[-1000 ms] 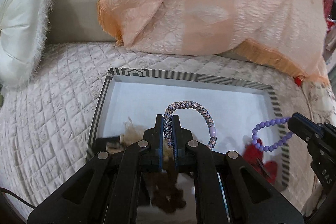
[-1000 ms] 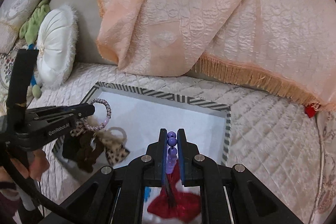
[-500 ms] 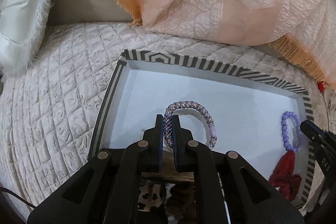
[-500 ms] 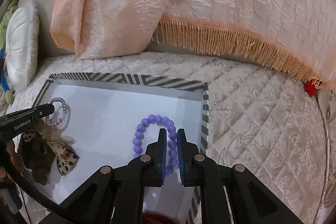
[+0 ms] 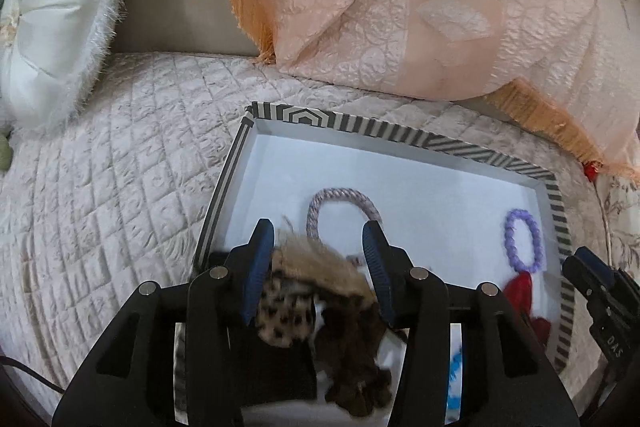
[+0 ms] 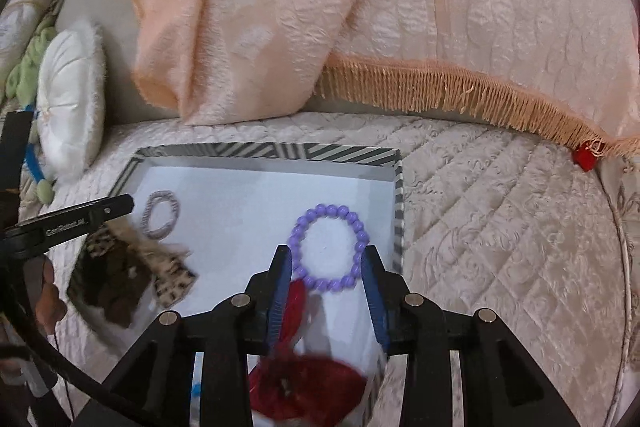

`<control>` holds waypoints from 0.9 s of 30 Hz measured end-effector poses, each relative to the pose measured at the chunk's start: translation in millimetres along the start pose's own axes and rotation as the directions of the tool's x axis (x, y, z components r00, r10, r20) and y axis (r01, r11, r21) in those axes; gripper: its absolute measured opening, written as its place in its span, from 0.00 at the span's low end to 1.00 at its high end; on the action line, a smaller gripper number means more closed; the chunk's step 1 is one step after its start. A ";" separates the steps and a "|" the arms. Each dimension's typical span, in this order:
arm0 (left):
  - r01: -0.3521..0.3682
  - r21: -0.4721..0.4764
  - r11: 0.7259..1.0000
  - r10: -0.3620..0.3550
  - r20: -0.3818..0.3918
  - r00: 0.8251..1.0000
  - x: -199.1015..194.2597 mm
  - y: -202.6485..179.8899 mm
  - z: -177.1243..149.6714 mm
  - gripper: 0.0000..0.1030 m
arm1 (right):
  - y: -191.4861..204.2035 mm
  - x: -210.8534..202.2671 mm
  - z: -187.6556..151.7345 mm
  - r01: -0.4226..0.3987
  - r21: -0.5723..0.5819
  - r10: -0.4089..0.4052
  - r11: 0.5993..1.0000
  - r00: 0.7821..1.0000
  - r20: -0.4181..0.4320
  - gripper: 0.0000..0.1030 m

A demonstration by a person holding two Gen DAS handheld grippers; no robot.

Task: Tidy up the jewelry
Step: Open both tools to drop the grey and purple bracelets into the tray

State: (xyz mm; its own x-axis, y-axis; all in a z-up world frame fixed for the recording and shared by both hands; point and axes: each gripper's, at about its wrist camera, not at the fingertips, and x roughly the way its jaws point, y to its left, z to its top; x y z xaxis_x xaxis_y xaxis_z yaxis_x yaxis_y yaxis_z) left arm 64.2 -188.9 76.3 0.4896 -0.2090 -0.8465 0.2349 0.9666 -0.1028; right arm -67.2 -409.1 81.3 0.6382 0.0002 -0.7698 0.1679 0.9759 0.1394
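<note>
A striped-rim tray (image 5: pixel 400 133) (image 6: pixel 280 151) with a white floor lies on the quilted bed. A braided pink-grey bracelet (image 5: pixel 340 197) (image 6: pixel 160 215) lies on the tray floor just beyond my open left gripper (image 5: pixel 318 231). A purple bead bracelet (image 6: pixel 330 247) (image 5: pixel 522 241) lies flat near the tray's right wall, between the tips of my open right gripper (image 6: pixel 326 253). Both grippers are empty. The left gripper also shows at the left of the right wrist view (image 6: pixel 116 205).
Leopard-print and brown fabric bows (image 5: pixel 304 291) (image 6: pixel 132 271) lie at the tray's near left. A red fabric piece (image 6: pixel 304 375) (image 5: pixel 520 291) lies near right. A peach fringed blanket (image 6: pixel 360 27) and a white round cushion (image 5: pixel 52 15) sit behind the tray.
Both grippers opened and let go. The braided bracelet and the purple bead bracelet now lie on the tray floor, and both grippers have drawn back a little.
</note>
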 end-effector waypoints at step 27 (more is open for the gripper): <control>-0.022 0.072 0.997 0.011 0.151 0.989 -142.7 -11.8 -119.7 0.45 | 64.6 -126.8 -83.1 -0.021 0.015 0.019 1.000 0.995 0.100 0.38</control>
State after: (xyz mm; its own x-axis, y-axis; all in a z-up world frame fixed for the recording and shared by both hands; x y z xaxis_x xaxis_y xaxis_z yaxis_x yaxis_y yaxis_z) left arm -108.9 -152.7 135.8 0.6130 -0.2186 -0.7592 0.2843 0.9576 -0.0461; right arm -199.7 -327.9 136.2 0.7131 -0.0027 -0.7011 0.1659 0.9722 0.1650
